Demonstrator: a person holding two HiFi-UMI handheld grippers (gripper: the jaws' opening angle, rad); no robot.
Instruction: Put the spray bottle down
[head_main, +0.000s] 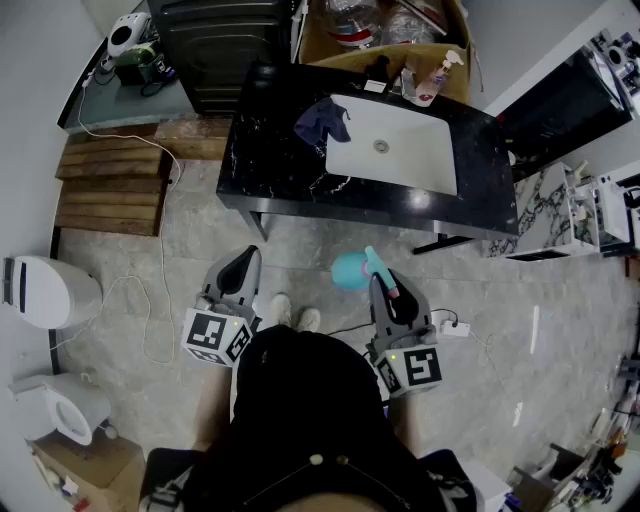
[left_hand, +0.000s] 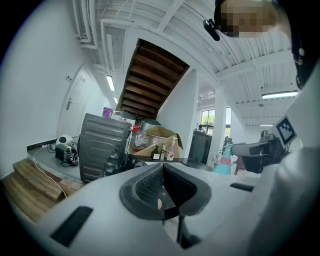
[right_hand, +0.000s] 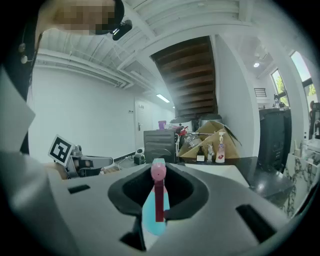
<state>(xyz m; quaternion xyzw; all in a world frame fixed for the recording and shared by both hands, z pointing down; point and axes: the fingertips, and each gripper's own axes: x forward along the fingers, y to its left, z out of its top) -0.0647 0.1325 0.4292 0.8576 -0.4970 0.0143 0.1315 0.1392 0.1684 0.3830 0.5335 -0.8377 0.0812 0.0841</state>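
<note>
Right gripper clamped on teal spray bottle at pink head. Bottle in air over floor, short of black worktop near edge. Left gripper jaws together, empty.

Risks:
- release here = drop to floor
- narrow grip at head, body may pivot or slip
- set tilted, on near edge, or on sink rim / dark cloth = topple

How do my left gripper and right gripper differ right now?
The right gripper is closed on the teal and pink spray bottle; the left gripper holds nothing. The right gripper's jaws stand apart by the bottle's width, while the left gripper's jaws are together. Both are held in front of the person and point toward the black counter.
</note>
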